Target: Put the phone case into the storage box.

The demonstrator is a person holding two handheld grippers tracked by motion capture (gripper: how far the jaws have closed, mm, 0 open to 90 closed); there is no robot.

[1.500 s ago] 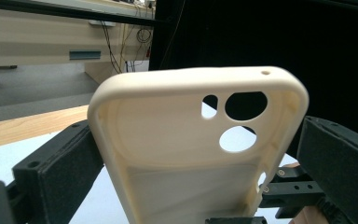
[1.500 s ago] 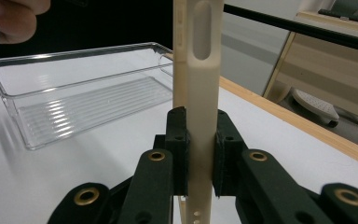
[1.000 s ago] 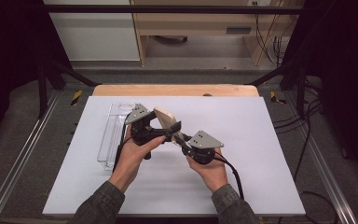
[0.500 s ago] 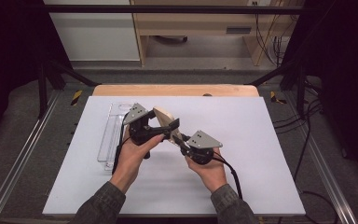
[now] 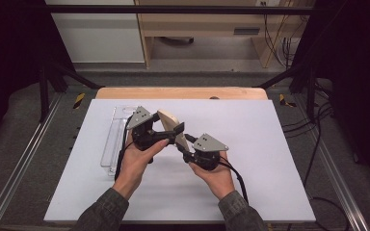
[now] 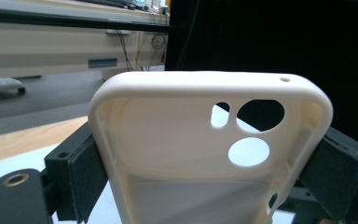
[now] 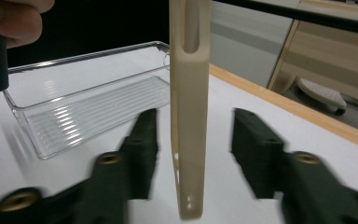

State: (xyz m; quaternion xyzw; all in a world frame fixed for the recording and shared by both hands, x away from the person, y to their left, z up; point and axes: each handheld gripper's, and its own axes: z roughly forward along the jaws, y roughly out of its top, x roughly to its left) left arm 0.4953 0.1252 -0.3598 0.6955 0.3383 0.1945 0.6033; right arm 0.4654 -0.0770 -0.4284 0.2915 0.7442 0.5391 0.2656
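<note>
Left gripper [image 5: 173, 132] clamps the cream phone case [image 5: 172, 126] (held upright); right gripper [image 7: 193, 154] jaws have just been opening, clear of the case.

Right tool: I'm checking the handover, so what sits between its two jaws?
In the right gripper view, the cream phone case stands edge-on between the jaws of the right tool, which have just been opening; gaps show either side.

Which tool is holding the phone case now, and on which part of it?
The left tool clamps the cream phone case across its two long side edges. The right tool has just opened; its pads stand apart from the case.
</note>
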